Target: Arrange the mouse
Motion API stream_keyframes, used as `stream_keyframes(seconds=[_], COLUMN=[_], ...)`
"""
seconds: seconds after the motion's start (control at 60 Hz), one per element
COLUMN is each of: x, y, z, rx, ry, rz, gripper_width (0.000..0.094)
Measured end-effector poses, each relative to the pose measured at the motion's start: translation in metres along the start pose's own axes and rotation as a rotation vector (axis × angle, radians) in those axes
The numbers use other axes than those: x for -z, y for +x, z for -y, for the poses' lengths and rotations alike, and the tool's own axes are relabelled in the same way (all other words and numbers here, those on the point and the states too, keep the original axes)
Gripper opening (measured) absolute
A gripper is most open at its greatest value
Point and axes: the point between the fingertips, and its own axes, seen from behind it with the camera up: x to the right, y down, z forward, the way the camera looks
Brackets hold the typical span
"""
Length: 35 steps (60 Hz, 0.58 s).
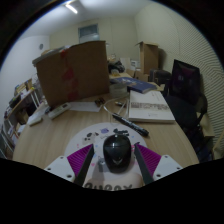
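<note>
Cluttered office space fills my view: pale walls, a ceiling light far overhead, and a wooden desk stretching away from my gripper. Its 2 fingers are spread apart, their purple pads facing inward, and the black mouse sits on the desk between them. I can see a narrow gap on either side, so I am not clamping it. Just ahead of the mouse lies a dark pen, angled across the wood. Beyond that, an open notebook rests ahead and to the right. A large cardboard box stands further ahead to the left, and a black chair sits beyond the desk's right side.
</note>
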Motion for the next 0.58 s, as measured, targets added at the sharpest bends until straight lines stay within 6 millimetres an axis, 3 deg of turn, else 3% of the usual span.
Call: stream_keyframes(seconds=[0.083, 0.217, 0.433, 0.5, 0.583], x=[0.028, 0.093, 0.209, 0.235, 0.253], y=[-0.007, -0.017, -0.033, -0.032, -0.027], z=[0.006, 0.010, -0.040, -0.055, -0.068], rx=[0.009, 0.022, 0.046, 0.044, 0.024], ry=[0.039, 0.117, 0.231, 0.277, 0.337], rz=[0.017, 0.010, 0.033, 0.029, 0.032], gripper_width=[0.0832, 0.0831, 0.0830, 0.0830, 0.0829])
